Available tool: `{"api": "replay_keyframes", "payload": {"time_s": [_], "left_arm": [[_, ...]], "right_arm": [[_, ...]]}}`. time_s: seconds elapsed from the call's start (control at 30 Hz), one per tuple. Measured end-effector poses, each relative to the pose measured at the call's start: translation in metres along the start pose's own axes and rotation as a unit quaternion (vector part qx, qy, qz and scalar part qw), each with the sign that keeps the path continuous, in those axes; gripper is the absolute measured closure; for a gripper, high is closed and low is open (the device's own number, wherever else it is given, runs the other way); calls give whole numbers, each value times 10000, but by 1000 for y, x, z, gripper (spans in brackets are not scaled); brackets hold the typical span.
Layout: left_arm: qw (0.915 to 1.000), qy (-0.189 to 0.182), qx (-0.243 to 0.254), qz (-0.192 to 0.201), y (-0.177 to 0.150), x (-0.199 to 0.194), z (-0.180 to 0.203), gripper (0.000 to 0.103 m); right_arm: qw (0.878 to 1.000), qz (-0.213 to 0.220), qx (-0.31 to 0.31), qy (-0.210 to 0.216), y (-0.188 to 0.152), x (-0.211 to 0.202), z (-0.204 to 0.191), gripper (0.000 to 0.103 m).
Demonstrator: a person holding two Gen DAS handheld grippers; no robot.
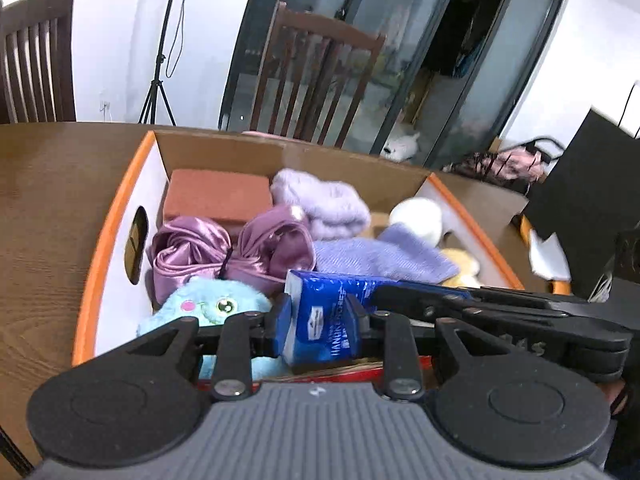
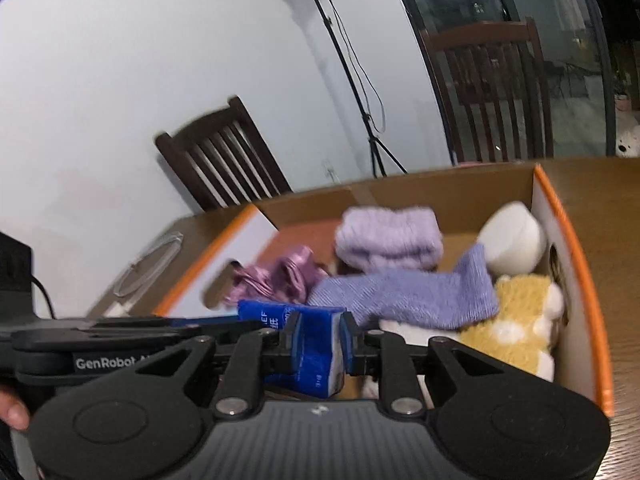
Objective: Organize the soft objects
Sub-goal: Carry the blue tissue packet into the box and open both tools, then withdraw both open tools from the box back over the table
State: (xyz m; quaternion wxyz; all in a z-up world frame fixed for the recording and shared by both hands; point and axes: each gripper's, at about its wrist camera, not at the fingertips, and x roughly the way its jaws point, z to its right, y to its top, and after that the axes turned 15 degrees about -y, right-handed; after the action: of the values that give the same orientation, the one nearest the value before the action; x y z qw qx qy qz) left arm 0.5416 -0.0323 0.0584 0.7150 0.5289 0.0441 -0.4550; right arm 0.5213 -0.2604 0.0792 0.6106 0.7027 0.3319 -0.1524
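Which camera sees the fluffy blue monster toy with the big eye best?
The left wrist view: the blue plush toy lies in the box, face and eye showing, partly behind the left gripper. The right wrist view doesn't show it at all.

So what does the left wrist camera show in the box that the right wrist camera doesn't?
Only the left wrist view shows the fluffy light-blue plush toy and the reddish-brown foam block. Only the right wrist view shows most of the yellow-and-white plush toy. Both show the orange-edged cardboard box, the folded lilac knit, and the blue tissue pack clamped by left gripper and right gripper.
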Motion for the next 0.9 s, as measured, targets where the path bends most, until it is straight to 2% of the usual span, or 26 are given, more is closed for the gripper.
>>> {"api": "replay_keyframes", "payload": {"time_s": [0.07,0.13,0.27,0.3,0.37,0.57,0.67,0.83,0.9], "left_arm": [[10000,8,37,-89,-4,6,-2,72],[9998,-38,-101,-154,-6,7,-6,61],[9999,-109,-72,65,-5,-12,-1,52],[9998,-119,-21,137,-4,-20,3,52],[9995,-105,97,280,1,-36,12,49],[9969,37,385,685,3,-100,42,41],[9944,195,645,819,-13,-134,55,34],[9925,417,583,991,-32,-175,67,31],[9899,497,669,1148,-41,-187,76,22]], "right_arm": [[9996,-81,-144,-213,-6,13,-4,83],[9991,-170,-280,-271,-9,17,-6,81],[9991,-170,-286,-272,-7,8,-6,76],[9991,-91,-294,-304,-5,4,-6,74],[9984,73,-350,-444,1,-11,-6,61],[9952,607,-451,-614,16,-87,-2,57],[9905,864,-624,-866,13,-131,5,48],[9862,1026,-501,-1202,0,-184,23,47],[9838,1177,-499,-1256,-8,-202,21,43]]}}
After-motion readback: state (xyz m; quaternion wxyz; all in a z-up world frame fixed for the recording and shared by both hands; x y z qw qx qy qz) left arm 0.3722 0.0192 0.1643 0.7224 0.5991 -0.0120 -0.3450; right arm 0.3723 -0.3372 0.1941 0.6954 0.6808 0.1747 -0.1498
